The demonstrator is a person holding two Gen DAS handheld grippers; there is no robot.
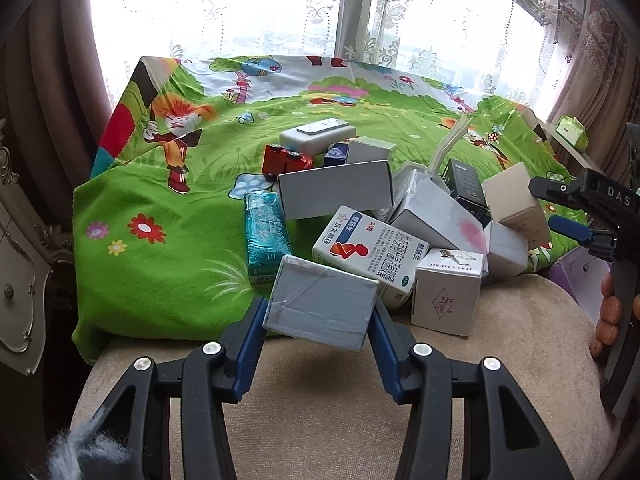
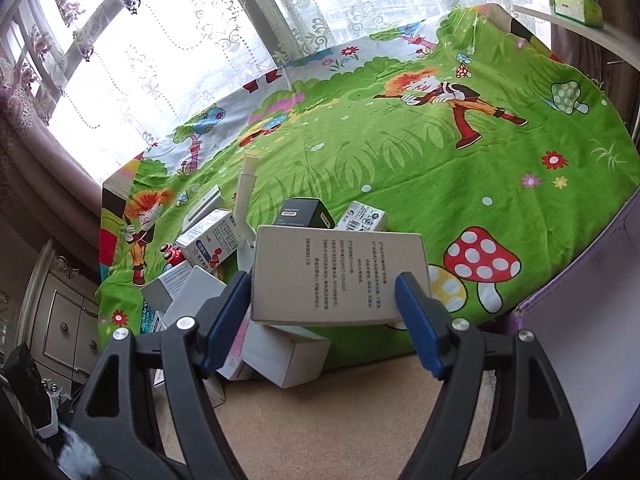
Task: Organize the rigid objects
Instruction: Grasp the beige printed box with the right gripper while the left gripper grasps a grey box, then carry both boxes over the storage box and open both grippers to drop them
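On your left, the left gripper [image 1: 318,314] is clamped on a flat grey rectangular box wrapped in clear film [image 1: 320,306], held tilted just above the beige plush seat [image 1: 320,380] at the near edge of the pile. Level it before you put it down, and pick a bare patch of the green cartoon-print cloth [image 1: 160,264], away from the teal foil-wrapped packet [image 1: 266,236] and the white medicine carton with red and blue print [image 1: 370,250] just behind it.

To the right, the right gripper [image 2: 326,284] brackets a pale beige cardboard box with small printed text [image 2: 340,276]. Both blue pads look pressed to its sides, so I read it as gripped, near its lower edge. That hold looks shallow; I would raise it slowly and straight, since the white cartons [image 2: 286,354] beneath could topple if nudged.
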